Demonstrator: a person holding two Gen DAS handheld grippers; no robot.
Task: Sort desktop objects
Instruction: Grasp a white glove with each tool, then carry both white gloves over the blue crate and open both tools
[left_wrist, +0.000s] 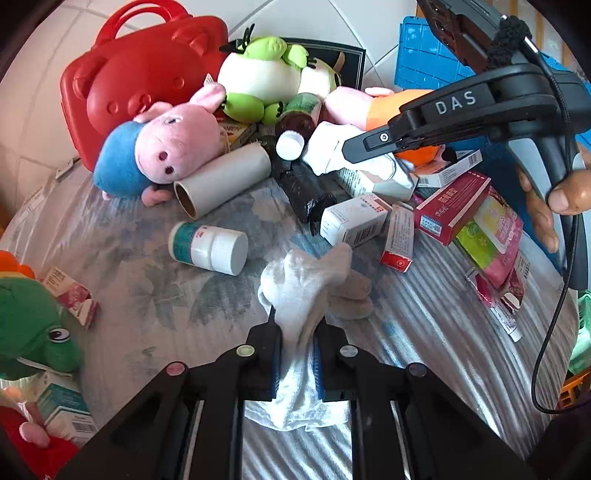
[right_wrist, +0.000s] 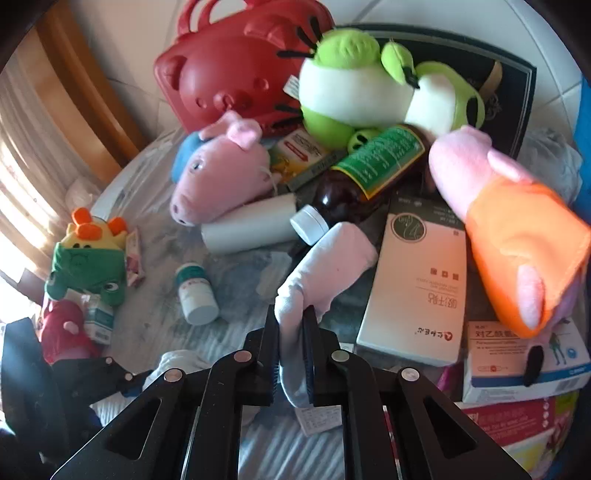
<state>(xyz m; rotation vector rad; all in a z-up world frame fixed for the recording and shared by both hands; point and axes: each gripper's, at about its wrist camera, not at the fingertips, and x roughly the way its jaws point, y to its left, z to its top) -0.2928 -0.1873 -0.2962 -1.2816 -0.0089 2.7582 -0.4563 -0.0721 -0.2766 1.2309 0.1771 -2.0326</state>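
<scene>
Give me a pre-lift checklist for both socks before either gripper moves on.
1. Left gripper shut on the white sock: ok.
2. Right gripper shut on the pale sock: ok.
3. White sock free of other things: ok, only cloth lies around it.
4. Pale sock free: not ok, its far end lies against the brown bottle and white box.
5. Pill bottle clear of the left gripper's lift: ok, apart.
6. Where the socks should go: cannot tell.
</scene>
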